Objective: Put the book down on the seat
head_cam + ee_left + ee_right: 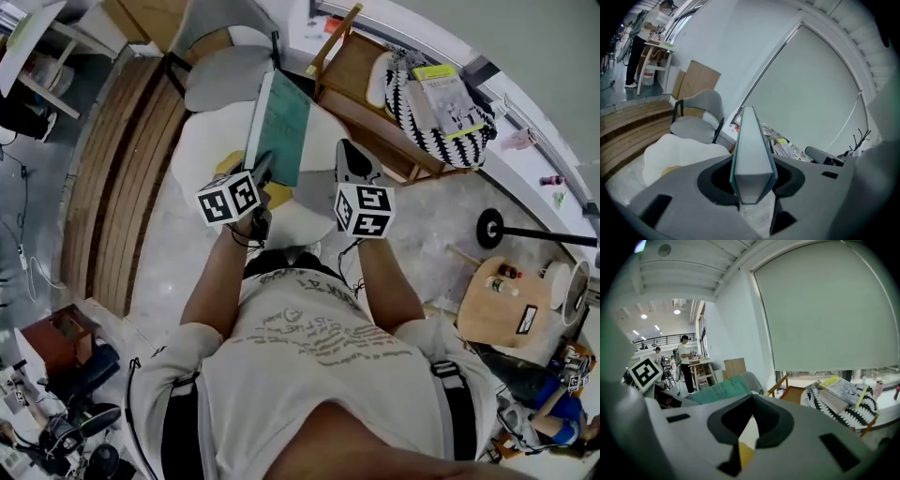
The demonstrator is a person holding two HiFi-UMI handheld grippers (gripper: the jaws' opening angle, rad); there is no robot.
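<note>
A teal book [279,127] stands on edge, tilted, above the white cushioned seat [208,141]. My left gripper [265,176] is shut on its near lower end. In the left gripper view the book [751,140] runs edge-on away from me between the two jaws of that gripper [750,182], with the seat [679,150] low on the left. My right gripper [352,155] hovers just right of the book, apart from it, jaws shut with nothing between them. In the right gripper view that gripper [744,439] points past the book's cover [723,391].
A grey chair [225,75] stands behind the seat. A wooden chair [349,70] to the right carries a black-and-white bag [436,117] with books on it. Wooden slats [122,187] lie on the left, and a round side table [502,300] stands on the right. People stand far off [686,362].
</note>
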